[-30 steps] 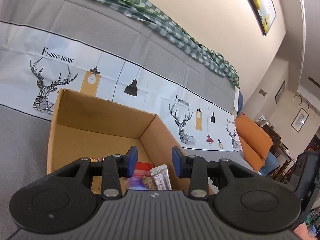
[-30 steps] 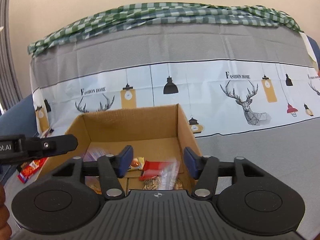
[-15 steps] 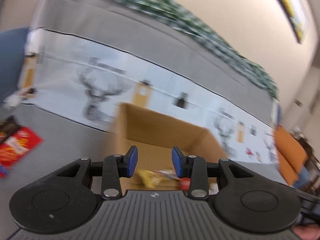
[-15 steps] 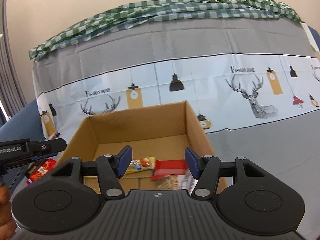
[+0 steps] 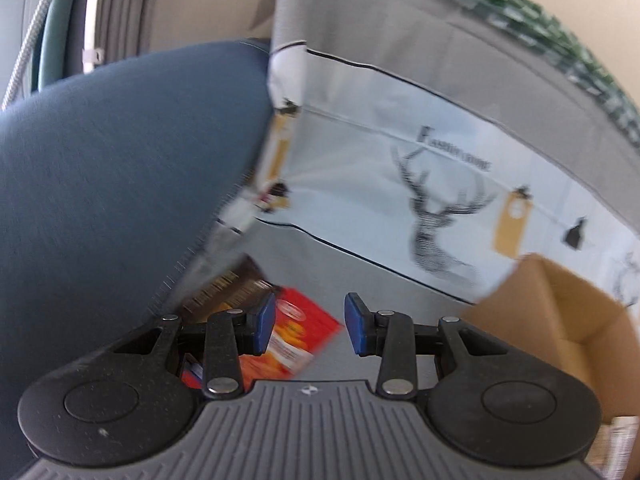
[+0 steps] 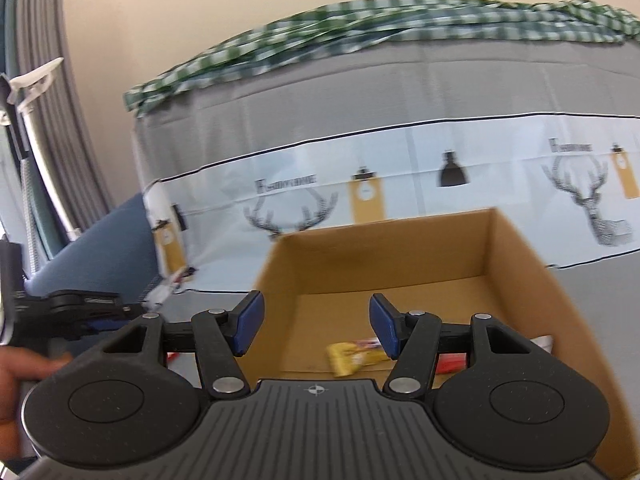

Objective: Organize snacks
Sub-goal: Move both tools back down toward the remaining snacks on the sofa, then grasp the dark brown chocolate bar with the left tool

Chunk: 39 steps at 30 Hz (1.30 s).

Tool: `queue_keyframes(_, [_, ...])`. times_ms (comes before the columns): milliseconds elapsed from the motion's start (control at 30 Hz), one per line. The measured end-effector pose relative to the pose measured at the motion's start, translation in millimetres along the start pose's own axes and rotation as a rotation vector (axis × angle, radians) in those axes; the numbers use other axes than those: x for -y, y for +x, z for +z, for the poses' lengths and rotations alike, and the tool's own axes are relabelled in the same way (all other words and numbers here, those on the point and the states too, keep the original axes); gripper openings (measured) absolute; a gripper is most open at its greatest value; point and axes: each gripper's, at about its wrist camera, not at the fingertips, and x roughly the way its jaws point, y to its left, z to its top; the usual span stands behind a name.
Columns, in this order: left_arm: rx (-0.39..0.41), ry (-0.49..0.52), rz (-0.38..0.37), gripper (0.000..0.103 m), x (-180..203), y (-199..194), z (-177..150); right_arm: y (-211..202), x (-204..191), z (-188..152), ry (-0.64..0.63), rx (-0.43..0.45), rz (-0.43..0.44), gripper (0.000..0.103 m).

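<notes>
A: Swung left off the cardboard box (image 5: 560, 320) since a second ago, that left gripper (image 5: 310, 324). Now aimed down at a red snack packet (image 5: 298, 336) lying flat on the grey cloth (image 5: 360, 280), near the blue cushion (image 5: 120, 180). Box now pushed to the right edge of the left view.

B: Jaws?

A: Apart, nothing between the pads, packet well beyond them. Blue pads (image 5: 265, 322) bare. Beside the red packet, on the far left, a dark packet (image 5: 232, 284) with gold print, tucked against the cushion; too blurred to read.

B: And the right gripper (image 6: 316, 328)?

A: Drifted a little too, box now sitting more to the right in its view. Jaws apart, wider than the left, empty. Hovering over the near edge of the open box (image 6: 400, 256).

B: Inside the box?

A: A yellow packet (image 6: 352, 354) on the floor near the front wall, just right of it a red packet (image 6: 452, 360) half hidden behind the finger. More at the far right, unclear.

B: Anything else?

A: Left gripper (image 6: 100, 308) visible at the far left of the right view, with a hand (image 6: 24, 364) beneath it. Deer-print cloth (image 6: 400, 184) draped up the sofa back, green checked fabric (image 6: 360, 32) along the top.
</notes>
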Motion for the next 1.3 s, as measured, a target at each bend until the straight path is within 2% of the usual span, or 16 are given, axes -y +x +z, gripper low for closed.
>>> queue_keyframes(67, [0.002,0.032,0.034,0.043,-6.6,12.0,3.9,4.5,-16.3,-2.2,-0.015,-0.001,0.029,0.061])
queue_keyframes(133, [-0.002,0.062,0.061,0.055,-11.9,24.8,6.3,9.1,-31.7,-5.3,-0.039,-0.008,0.056,0.061])
queue_keyframes(200, [-0.006,0.090,0.088,0.062,-13.9,36.7,8.4,13.1,-44.9,-8.0,-0.051,-0.011,0.085,0.061])
queue_keyframes(367, [-0.031,0.186,0.112,0.068,-1.1,60.9,7.5,24.5,-70.7,-14.1,-0.081,-0.030,0.130,0.061])
queue_keyframes(567, [-0.134,0.123,0.133,0.067,-10.2,96.9,9.5,33.7,-86.2,-18.5,-0.099,-0.057,0.157,0.061])
queue_keyframes(667, [-0.132,0.121,0.139,0.057,-13.6,100.6,10.8,36.5,-90.5,-19.7,-0.109,-0.064,0.160,0.061])
queue_keyframes(733, [-0.135,0.118,0.132,0.040,-14.6,99.4,12.6,37.4,-91.7,-20.9,-0.113,-0.070,0.160,0.061])
queue_keyframes(833, [-0.146,0.109,0.114,0.028,-18.3,96.8,13.9,39.8,-92.0,-22.2,-0.115,-0.075,0.155,0.061])
queue_keyframes(933, [-0.152,0.115,0.112,0.027,-18.8,94.3,14.4,40.5,-93.4,-23.7,-0.120,-0.079,0.154,0.061])
queue_keyframes(1033, [-0.152,0.153,0.113,0.030,-16.5,95.1,12.1,40.0,-95.6,-24.8,-0.136,-0.076,0.158,0.061])
queue_keyframes(1133, [-0.151,0.191,0.124,0.029,-12.4,96.7,10.3,41.0,-96.6,-25.1,-0.142,-0.078,0.157,0.061])
queue_keyframes(1167, [-0.151,0.202,0.131,0.027,-11.2,97.0,9.7,41.4,-96.8,-25.4,-0.144,-0.079,0.155,0.061])
queue_keyframes(1233, [-0.154,0.216,0.121,0.004,-9.4,97.2,9.6,42.4,-97.3,-25.4,-0.145,-0.083,0.152,0.061])
queue_keyframes(1300, [-0.167,0.207,0.103,0.000,-8.6,97.1,10.3,42.4,-97.9,-25.8,-0.148,-0.083,0.151,0.061])
